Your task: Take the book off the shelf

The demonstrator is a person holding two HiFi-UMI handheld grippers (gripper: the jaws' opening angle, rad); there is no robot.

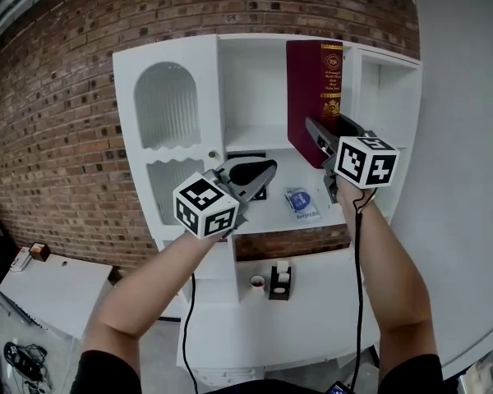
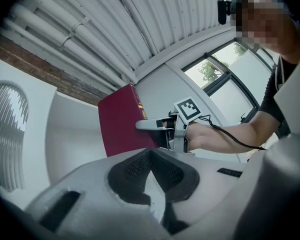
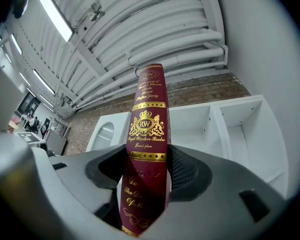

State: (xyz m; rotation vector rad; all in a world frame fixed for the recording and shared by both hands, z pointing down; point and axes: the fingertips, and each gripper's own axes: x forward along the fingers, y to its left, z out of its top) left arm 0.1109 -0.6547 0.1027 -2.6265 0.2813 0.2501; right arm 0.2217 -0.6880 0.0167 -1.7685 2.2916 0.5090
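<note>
Bearing a gilt RW crest legible only in right gripper view, the maroon book [image 3: 146, 119] is clamped upright by right tool [image 3: 147, 171], white shelf [image 1: 246, 80] behind; left tool [image 2: 151, 173] is seen w/ jaws together.

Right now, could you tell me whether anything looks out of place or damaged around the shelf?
Nothing stands out. The red book stands upright in the right gripper, in front of the white shelf; its cover looks intact and nothing is spilled.

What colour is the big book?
The book is dark red with gold print on its spine, clearest in the right gripper view.
</note>
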